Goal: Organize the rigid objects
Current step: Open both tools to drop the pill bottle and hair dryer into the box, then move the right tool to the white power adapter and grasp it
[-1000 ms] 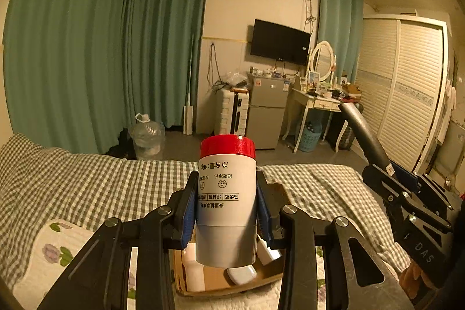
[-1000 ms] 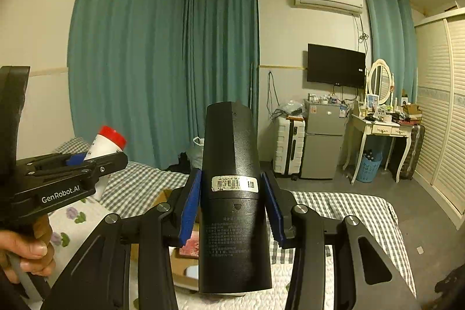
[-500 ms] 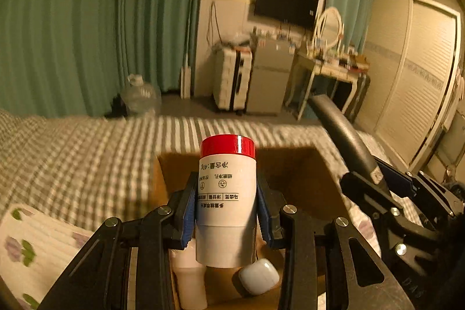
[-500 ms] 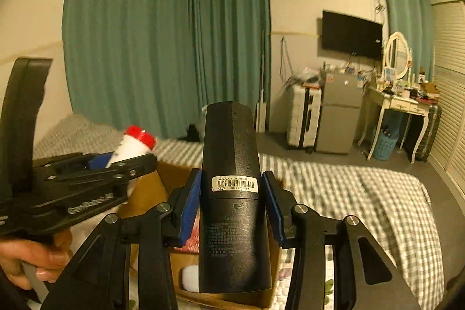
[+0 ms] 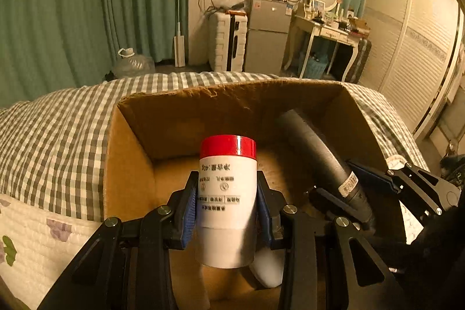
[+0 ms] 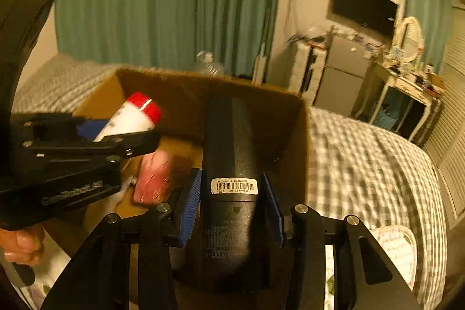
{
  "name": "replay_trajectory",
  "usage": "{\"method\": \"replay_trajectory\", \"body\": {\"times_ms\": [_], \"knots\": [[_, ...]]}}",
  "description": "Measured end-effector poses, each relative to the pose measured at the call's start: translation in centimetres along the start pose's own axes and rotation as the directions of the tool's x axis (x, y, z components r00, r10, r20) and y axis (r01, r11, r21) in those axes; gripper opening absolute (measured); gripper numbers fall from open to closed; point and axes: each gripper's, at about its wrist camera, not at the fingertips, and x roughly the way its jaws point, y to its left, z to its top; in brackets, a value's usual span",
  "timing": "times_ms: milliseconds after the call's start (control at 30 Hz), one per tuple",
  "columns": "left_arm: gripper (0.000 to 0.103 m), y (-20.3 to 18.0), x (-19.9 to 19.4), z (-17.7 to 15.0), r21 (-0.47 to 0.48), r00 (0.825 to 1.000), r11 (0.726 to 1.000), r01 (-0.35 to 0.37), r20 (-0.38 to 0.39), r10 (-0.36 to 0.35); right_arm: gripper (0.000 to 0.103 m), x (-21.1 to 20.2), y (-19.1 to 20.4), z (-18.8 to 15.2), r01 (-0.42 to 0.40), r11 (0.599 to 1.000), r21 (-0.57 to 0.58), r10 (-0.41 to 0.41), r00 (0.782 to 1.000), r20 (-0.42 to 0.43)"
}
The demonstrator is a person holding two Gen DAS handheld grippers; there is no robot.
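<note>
My left gripper (image 5: 226, 211) is shut on a white bottle with a red cap (image 5: 227, 193) and holds it over the open cardboard box (image 5: 130, 164) on the bed. My right gripper (image 6: 232, 202) is shut on a black cylinder with a barcode label (image 6: 232, 153), which reaches into the box's right side. The black cylinder (image 5: 322, 159) also shows in the left wrist view, and the white bottle (image 6: 130, 118) in the right wrist view. Inside the box lie a pink item (image 6: 154, 176) and a white object (image 5: 267, 269).
The box sits on a checked bedspread (image 5: 58, 135) with a floral quilt (image 5: 37, 240) at the near side. Beyond the bed stand green curtains (image 5: 87, 5), a water jug (image 5: 133, 63), a fridge (image 5: 267, 37) and a dressing table (image 5: 328, 31).
Both grippers have tilted down and moved forward over the box. The bottle and the black cylinder now hang inside the box opening; one second ago they pointed at the room.
</note>
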Motion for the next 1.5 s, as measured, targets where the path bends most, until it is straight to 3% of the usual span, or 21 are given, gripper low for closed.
{"method": "replay_trajectory", "body": {"times_ms": [200,267,333,400,467,533,733,833,900,1033,1333,1500], "knots": [[0.043,0.2,-1.0,-0.2,0.005,0.997,1.000,0.017,0.077,-0.018,0.042,0.5,0.7,-0.6,0.016,0.999,-0.030,-0.016,1.000,-0.016],[0.054,0.3,-1.7,-0.2,0.008,0.995,1.000,-0.022,0.102,0.021,0.042,0.4,1.0,-1.0,0.007,0.999,-0.040,-0.008,1.000,-0.020],[0.057,0.8,-2.6,-0.1,-0.021,0.995,0.999,-0.045,0.092,0.047,0.044,0.4,1.2,-1.3,0.004,0.999,-0.034,-0.005,1.000,-0.027],[0.057,1.6,-3.8,0.6,-0.060,0.997,0.998,0.011,0.081,-0.006,0.059,0.0,1.0,-1.2,-0.014,1.000,0.004,0.014,0.999,-0.033],[0.057,2.2,-5.5,1.3,-0.067,0.995,0.998,-0.003,0.102,0.010,0.061,-1.1,0.0,-1.1,-0.015,0.998,0.066,0.015,1.000,-0.007],[0.057,2.8,-7.9,2.2,-0.069,0.989,0.996,-0.051,0.138,0.060,0.062,-2.7,-0.9,-0.7,-0.014,0.992,0.127,0.012,1.000,0.020],[0.060,4.0,-16.8,4.0,-0.092,0.968,0.993,-0.069,0.233,0.089,0.070,-9.1,-2.2,2.1,0.075,0.982,0.176,-0.096,0.989,0.113],[0.062,3.9,-21.5,4.3,-0.091,0.949,0.991,-0.096,0.291,0.118,0.076,-13.4,-2.6,3.4,0.077,0.972,0.222,-0.120,0.975,0.187],[0.064,3.8,-24.3,4.2,-0.106,0.940,0.991,-0.086,0.320,0.116,0.088,-16.3,-2.4,4.2,0.087,0.967,0.241,-0.146,0.960,0.240],[0.065,3.2,-29.3,3.9,-0.108,0.925,0.992,-0.061,0.368,0.096,0.091,-21.2,-1.6,4.7,0.106,0.965,0.240,-0.179,0.936,0.302],[0.066,0.6,-35.4,1.6,-0.040,0.889,0.993,-0.112,0.443,0.119,0.097,-29.4,-0.7,4.2,0.107,0.969,0.223,-0.185,0.914,0.362],[0.066,-0.3,-35.1,-0.5,-0.058,0.901,0.996,-0.070,0.425,0.088,0.103,-31.6,0.0,2.2,0.136,0.968,0.211,-0.208,0.906,0.368]]}}
